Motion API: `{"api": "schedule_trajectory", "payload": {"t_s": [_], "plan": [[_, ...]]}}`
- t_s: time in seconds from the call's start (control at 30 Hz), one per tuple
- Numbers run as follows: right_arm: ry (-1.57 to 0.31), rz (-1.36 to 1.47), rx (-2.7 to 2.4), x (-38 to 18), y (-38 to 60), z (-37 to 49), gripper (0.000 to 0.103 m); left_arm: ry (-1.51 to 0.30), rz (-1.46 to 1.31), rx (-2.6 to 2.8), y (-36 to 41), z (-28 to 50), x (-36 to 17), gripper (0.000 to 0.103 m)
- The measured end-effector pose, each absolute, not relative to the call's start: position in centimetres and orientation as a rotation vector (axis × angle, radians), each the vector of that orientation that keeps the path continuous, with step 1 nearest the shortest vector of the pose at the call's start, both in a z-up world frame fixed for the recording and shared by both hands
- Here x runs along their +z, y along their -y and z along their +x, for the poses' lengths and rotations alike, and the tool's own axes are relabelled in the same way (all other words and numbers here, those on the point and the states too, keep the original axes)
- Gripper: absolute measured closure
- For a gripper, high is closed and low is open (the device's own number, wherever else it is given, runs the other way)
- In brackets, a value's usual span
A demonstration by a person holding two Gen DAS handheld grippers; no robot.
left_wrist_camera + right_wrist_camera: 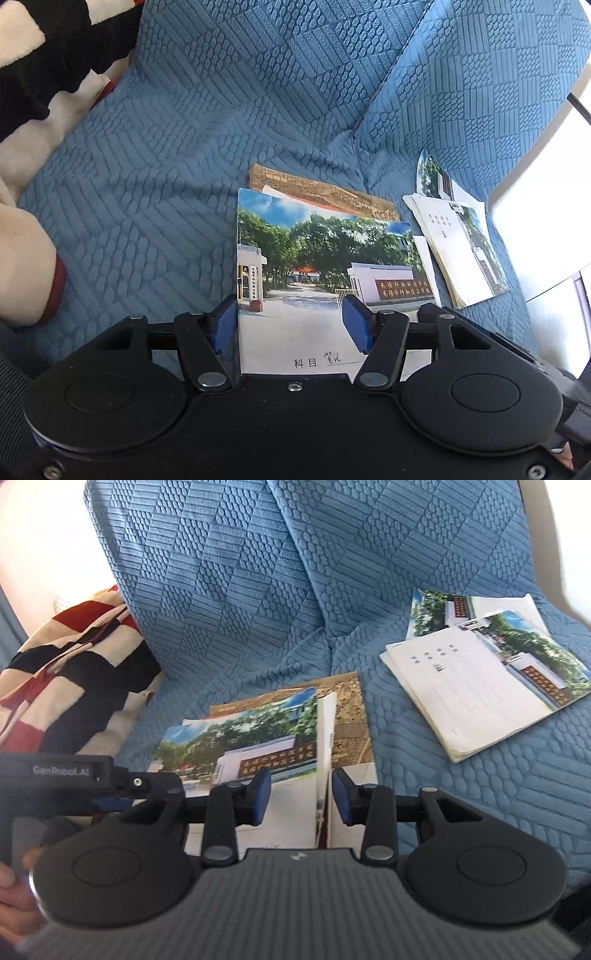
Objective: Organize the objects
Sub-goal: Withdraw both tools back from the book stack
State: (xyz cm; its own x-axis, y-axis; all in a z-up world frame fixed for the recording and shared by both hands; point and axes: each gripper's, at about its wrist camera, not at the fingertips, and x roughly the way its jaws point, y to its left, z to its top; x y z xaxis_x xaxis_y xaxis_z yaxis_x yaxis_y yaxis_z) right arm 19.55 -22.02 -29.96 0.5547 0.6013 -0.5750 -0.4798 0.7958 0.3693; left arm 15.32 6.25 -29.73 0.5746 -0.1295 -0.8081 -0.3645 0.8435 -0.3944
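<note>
Left wrist view close above the notebook stack [325, 266], looking steeply down toward the sofa [184, 166] back, right wrist view beside it, lower-angled, both sharing that stack [258, 738] and the right-edge booklets [480, 686]

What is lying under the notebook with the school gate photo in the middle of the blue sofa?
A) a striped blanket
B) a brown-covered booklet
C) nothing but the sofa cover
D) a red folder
B: a brown-covered booklet pokes out from beneath the photo-cover notebook.
</note>
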Motion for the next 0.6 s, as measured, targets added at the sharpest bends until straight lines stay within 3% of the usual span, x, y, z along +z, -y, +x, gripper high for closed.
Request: {"api": "schedule_trajectory", "payload": {"t_s": [0.1, 0.6], "plan": [[-0.735, 0.148, 0.646, -30.0, 21.6, 19.5, 0.065, -0.965, -0.56, 0.135, -6.3, 15.4, -29.9, 0.052], [-0.781, 0.182, 0.572, -27.4, 21.9, 20.6, 0.067, -0.933, -0.547, 0.154, -6.9, 14.1, -27.8, 0.05]]}}
